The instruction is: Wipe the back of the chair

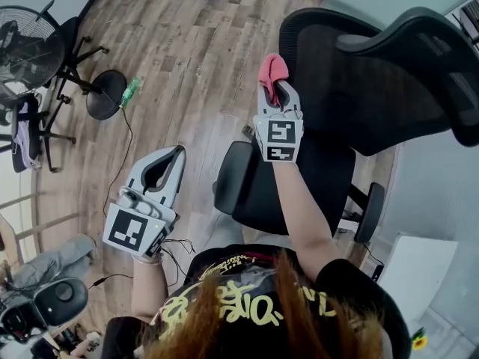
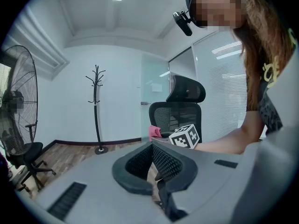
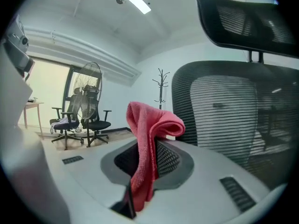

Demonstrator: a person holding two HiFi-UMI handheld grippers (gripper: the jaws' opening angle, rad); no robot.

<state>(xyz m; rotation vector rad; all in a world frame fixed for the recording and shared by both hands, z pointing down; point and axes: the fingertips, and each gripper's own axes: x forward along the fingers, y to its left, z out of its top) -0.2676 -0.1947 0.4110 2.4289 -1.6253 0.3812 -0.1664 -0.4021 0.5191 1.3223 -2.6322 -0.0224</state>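
The right gripper [image 3: 148,149] pinches a pink cloth [image 3: 152,122] in its jaws, close to the mesh chair back [image 3: 224,115]. The left gripper [image 2: 150,148] has its jaws closed on nothing. Hard rubbing could pull the floppy cloth out.

The head view looks down from high up; both gripper views (right one closest) face the chair [image 1: 352,88]

left gripper [image 2: 152,146] closed, seemingly empty, chair [image 2: 180,116] ahead
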